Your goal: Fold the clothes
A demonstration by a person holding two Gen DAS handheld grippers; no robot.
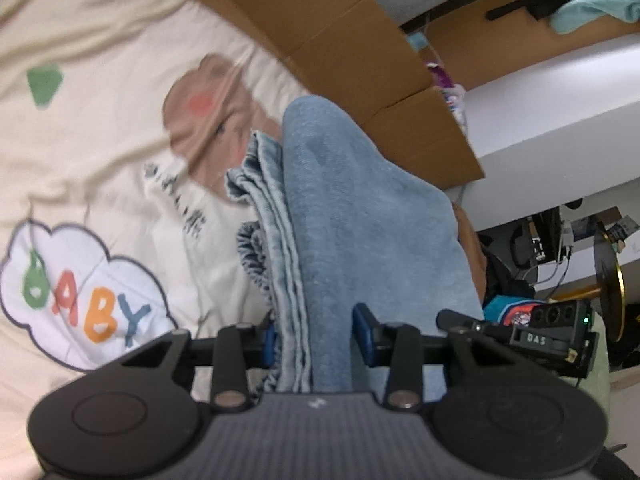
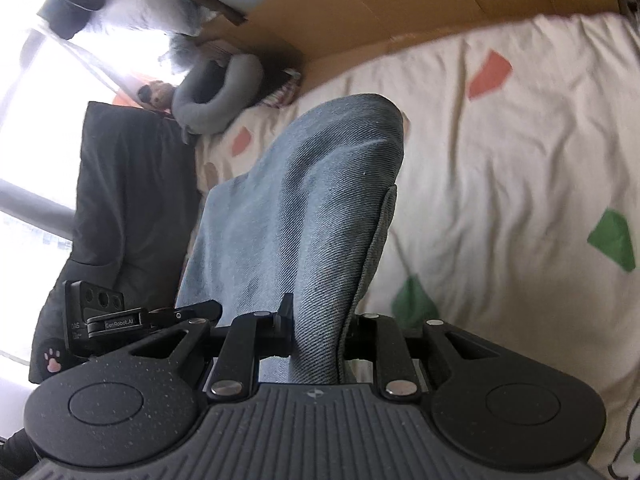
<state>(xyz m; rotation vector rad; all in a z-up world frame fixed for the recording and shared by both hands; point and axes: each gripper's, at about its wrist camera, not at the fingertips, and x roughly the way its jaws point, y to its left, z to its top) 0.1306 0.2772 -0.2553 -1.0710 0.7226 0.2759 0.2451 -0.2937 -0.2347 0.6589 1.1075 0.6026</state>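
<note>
Both wrist views look forward and downward along their fingers, close over the jeans (image 1: 352,216) and the bedsheet (image 2: 500,168), which the 2 views share.

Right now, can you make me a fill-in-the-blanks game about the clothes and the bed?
1. Both grippers are shut on a blue ____ garment.
2. The cloud on the bedsheet spells the word ____.
3. Behind the bed stands a brown ____ box.
4. The left gripper and right gripper each hold ____.

Missing words: denim; BABY; cardboard; fabric
</note>
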